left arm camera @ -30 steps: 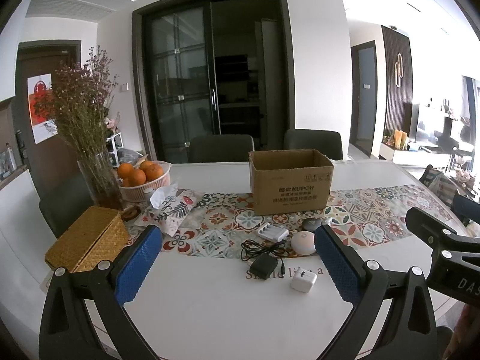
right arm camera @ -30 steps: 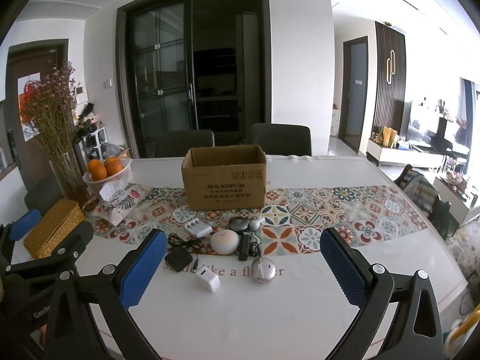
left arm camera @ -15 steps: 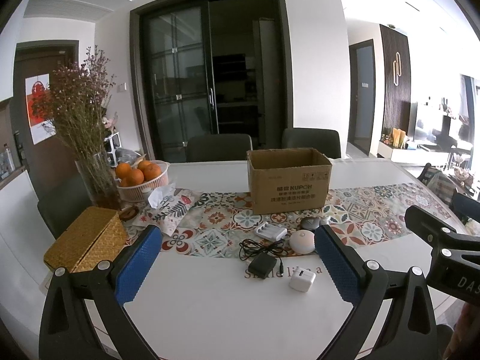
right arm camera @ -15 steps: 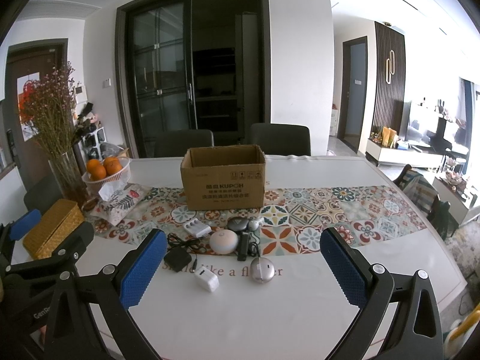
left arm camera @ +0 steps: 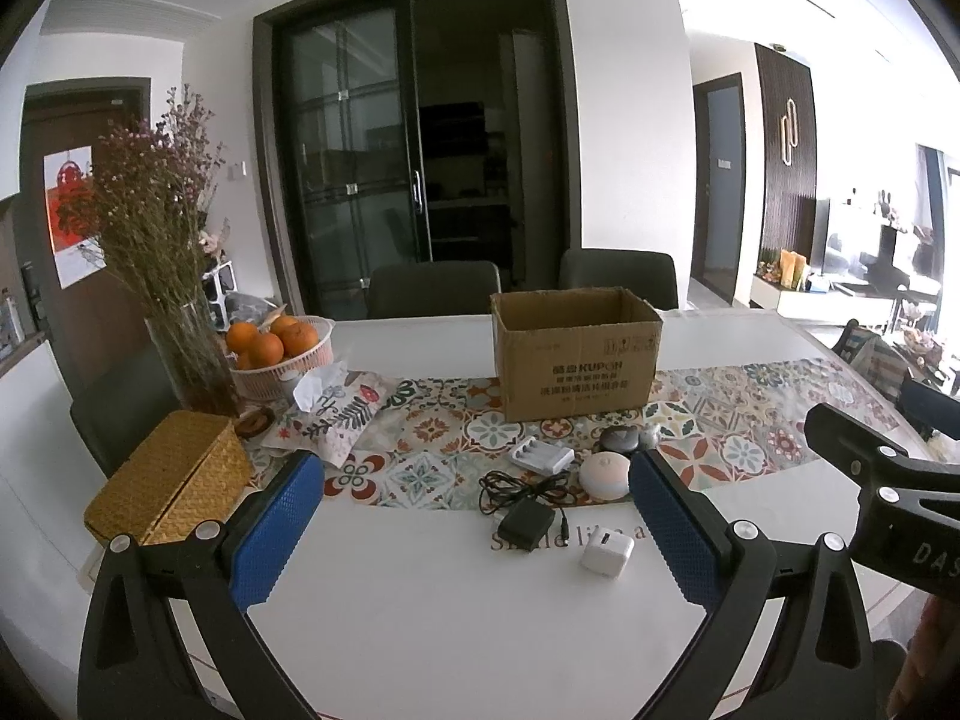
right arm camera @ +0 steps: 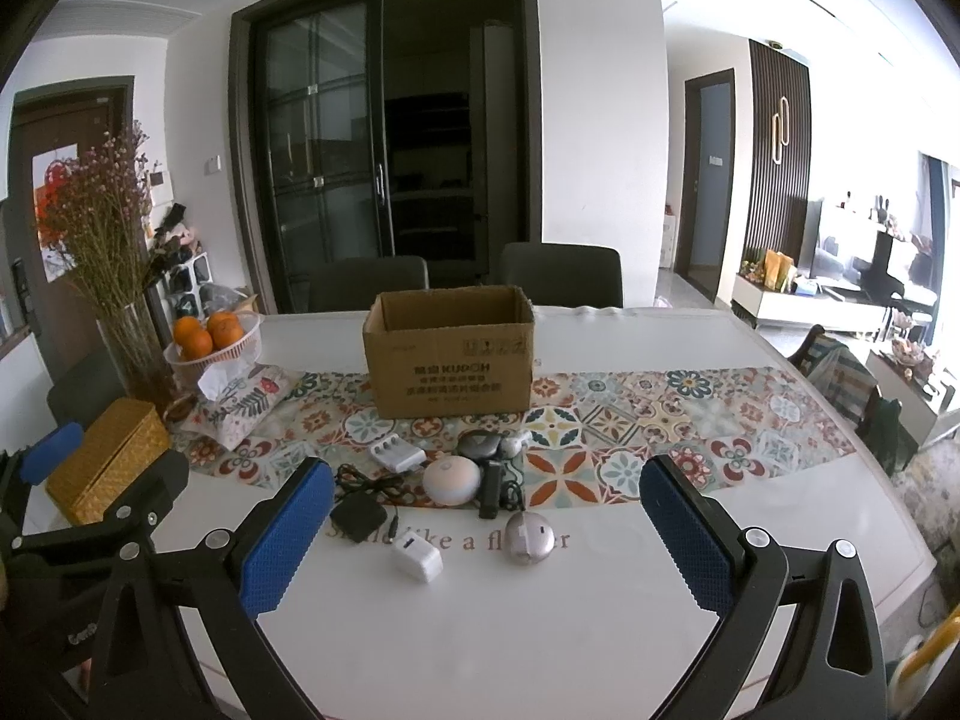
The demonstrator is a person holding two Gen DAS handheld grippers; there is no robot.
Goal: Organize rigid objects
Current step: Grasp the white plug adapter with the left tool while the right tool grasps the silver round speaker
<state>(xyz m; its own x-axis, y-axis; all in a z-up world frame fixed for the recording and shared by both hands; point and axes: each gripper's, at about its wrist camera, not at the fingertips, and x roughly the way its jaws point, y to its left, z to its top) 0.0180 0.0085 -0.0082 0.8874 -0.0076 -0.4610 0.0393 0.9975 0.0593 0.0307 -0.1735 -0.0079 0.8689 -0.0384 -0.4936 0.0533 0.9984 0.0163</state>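
Observation:
An open cardboard box (left arm camera: 575, 354) (right arm camera: 450, 354) stands on the patterned runner. In front of it lie small items: a white battery charger (left arm camera: 541, 455) (right arm camera: 396, 453), a black adapter with cable (left arm camera: 527, 521) (right arm camera: 358, 516), a white cube plug (left arm camera: 606, 553) (right arm camera: 417, 561), a round white-pink device (left arm camera: 605, 474) (right arm camera: 451, 480), a dark grey mouse (right arm camera: 480, 443), a black stick (right arm camera: 491, 487) and a silver round device (right arm camera: 528, 540). My left gripper (left arm camera: 474, 531) and right gripper (right arm camera: 487, 534) are both open and empty, held above the near table edge.
At the left stand a woven box (left arm camera: 168, 483), a tissue pack (left arm camera: 327, 420), a basket of oranges (left arm camera: 279, 348) and a vase of dried flowers (left arm camera: 192, 354). Two dark chairs (right arm camera: 558, 279) stand behind the white table (right arm camera: 540, 630).
The left wrist view has shifted slightly; the objects sit a little further left in it. Nothing on the table has moved and both grippers remain open.

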